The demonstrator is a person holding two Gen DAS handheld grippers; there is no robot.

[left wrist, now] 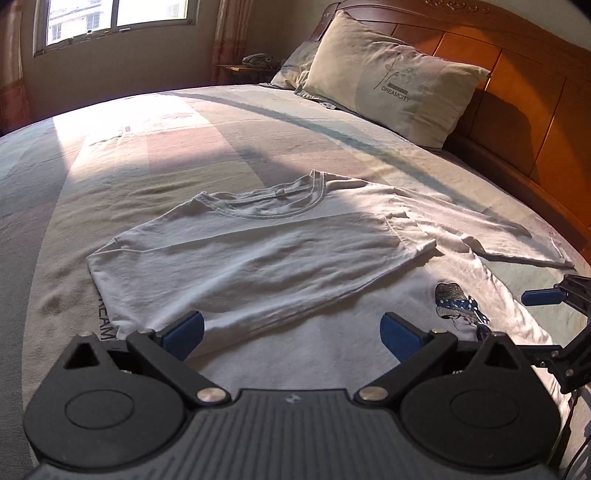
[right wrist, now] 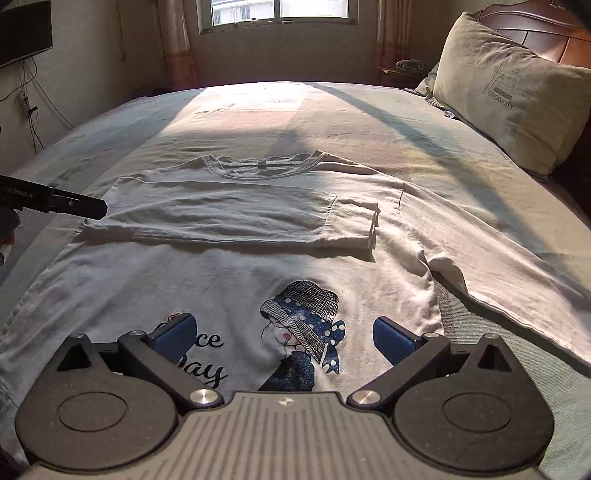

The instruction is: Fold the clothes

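A white long-sleeved shirt lies flat on the bed, collar away from me, with a printed girl in a blue hat on its front. One sleeve is folded across the chest; the other sleeve stretches out to the right. My left gripper hovers open over the shirt's near left part, nothing between its blue pads. My right gripper is open above the print, holding nothing. The right gripper's fingertip shows at the right edge of the left wrist view.
A beige pillow leans on the wooden headboard at the right. The striped bedsheet extends toward a window. A nightstand stands beyond the bed. Cables hang on the left wall.
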